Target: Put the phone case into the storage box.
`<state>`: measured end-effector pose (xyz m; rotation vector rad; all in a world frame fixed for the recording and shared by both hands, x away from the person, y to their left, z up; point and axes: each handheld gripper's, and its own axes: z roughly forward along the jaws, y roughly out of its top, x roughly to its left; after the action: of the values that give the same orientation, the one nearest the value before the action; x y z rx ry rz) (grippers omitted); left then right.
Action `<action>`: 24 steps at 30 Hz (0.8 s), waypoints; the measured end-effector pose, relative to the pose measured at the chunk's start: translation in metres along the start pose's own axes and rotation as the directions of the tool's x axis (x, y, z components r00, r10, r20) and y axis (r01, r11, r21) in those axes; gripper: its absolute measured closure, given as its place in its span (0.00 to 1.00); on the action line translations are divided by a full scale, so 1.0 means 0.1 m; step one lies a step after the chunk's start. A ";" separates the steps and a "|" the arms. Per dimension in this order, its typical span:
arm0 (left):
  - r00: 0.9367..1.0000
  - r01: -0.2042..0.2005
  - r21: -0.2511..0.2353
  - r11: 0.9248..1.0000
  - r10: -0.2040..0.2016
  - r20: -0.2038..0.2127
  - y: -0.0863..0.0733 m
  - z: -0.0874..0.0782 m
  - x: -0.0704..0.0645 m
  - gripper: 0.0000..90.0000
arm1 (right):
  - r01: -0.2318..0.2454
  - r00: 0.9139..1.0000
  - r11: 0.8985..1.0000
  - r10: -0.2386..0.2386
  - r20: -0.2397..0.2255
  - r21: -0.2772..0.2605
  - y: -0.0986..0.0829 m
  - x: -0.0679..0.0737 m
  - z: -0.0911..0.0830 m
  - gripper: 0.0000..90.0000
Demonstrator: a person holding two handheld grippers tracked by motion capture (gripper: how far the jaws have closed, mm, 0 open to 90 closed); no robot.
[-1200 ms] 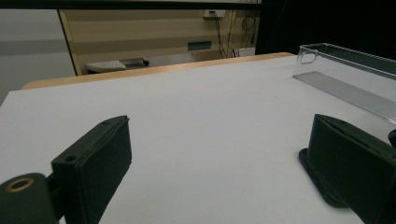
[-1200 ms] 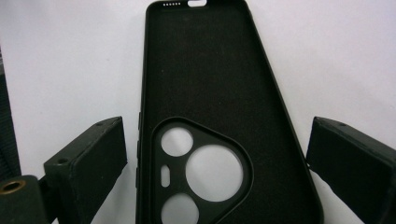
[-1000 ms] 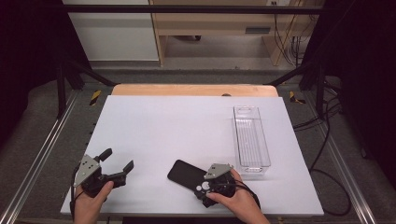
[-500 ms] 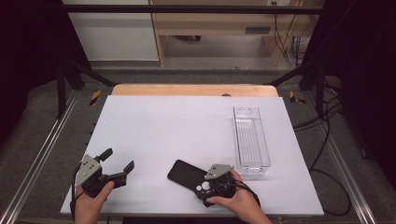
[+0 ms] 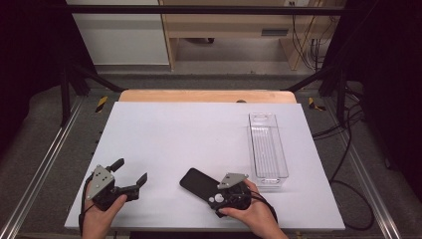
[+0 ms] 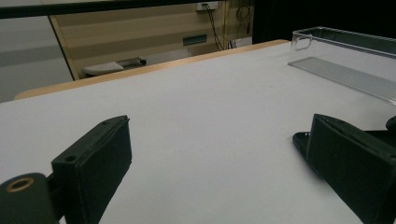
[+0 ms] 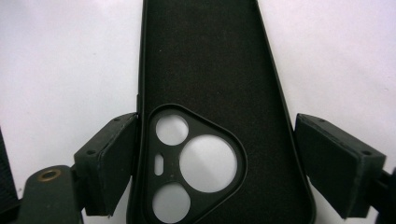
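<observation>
White table (image 5: 199, 144), right hand-held gripper (image 7: 212, 154) astride phone case (image 7: 205, 70)

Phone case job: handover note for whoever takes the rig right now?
Right gripper: open, jaws straddling the camera-cutout end of the black phone case; left jaw at its edge, right jaw apart.
Left gripper: open, idle over bare table at near left.
Case lies flat, back up, near the front edge. Clear tray at right, empty.
Done: right gripper lined up on the case.
Left: close and lift; probably into the tray.
</observation>
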<state>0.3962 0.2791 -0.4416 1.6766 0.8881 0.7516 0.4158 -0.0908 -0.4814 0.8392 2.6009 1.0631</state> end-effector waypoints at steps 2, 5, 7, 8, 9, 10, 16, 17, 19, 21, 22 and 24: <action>1.000 -0.020 0.007 1.000 0.020 0.006 0.00 0.02 -0.03 0.07 | 0.003 1.000 1.000 -0.003 0.007 0.005 0.01 0.00 -0.01 0.19; 0.999 -0.050 0.015 0.999 0.049 0.014 0.01 0.05 -0.06 0.07 | -0.002 1.000 1.000 0.002 0.002 0.004 0.04 0.02 -0.02 0.19; 0.998 -0.053 0.013 0.999 0.052 0.021 0.01 0.07 -0.07 0.07 | -0.004 1.000 1.000 0.004 -0.002 -0.002 0.05 0.01 -0.04 0.19; 0.998 -0.054 0.014 0.998 0.054 0.023 0.01 0.08 -0.08 0.07 | -0.003 1.000 1.000 0.003 0.001 0.001 0.06 0.01 -0.05 0.19; 0.998 -0.057 0.015 0.998 0.057 0.025 0.01 0.08 -0.09 0.07 | -0.007 1.000 1.000 0.007 0.007 0.002 0.06 0.00 -0.05 0.20; 0.998 -0.059 0.014 0.998 0.058 0.028 0.00 0.09 -0.09 0.07 | -0.008 1.000 1.000 0.008 0.012 0.005 0.07 0.00 -0.06 0.20; 0.995 -0.095 0.014 0.995 0.095 0.036 0.00 0.08 -0.13 0.07 | 0.007 1.000 1.000 -0.007 0.016 0.019 0.13 0.04 -0.10 0.20; 0.994 -0.103 0.016 0.995 0.102 0.041 0.00 0.08 -0.15 0.07 | 0.010 1.000 1.000 -0.010 0.017 0.024 0.15 0.06 -0.12 0.20; 0.991 -0.122 0.016 0.992 0.121 0.051 0.01 0.08 -0.18 0.06 | 0.014 1.000 0.999 -0.015 0.019 0.030 0.22 0.09 -0.15 0.20; 0.986 -0.155 0.013 0.988 0.154 0.065 0.01 0.10 -0.23 0.06 | 0.025 0.999 0.999 -0.026 0.025 0.044 0.30 0.09 -0.18 0.20; 0.982 -0.177 0.014 0.984 0.176 0.068 0.02 0.11 -0.26 0.06 | 0.027 0.999 0.998 -0.028 0.027 0.050 0.34 0.08 -0.18 0.20; 0.973 -0.217 0.017 0.976 0.215 0.086 0.02 0.15 -0.33 0.06 | 0.036 0.999 0.997 -0.038 0.030 0.067 0.42 0.05 -0.19 0.20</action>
<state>0.3917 0.2434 -0.4454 1.8346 0.6661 0.8111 0.4223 -0.0747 -0.4378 0.8115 2.6282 0.9513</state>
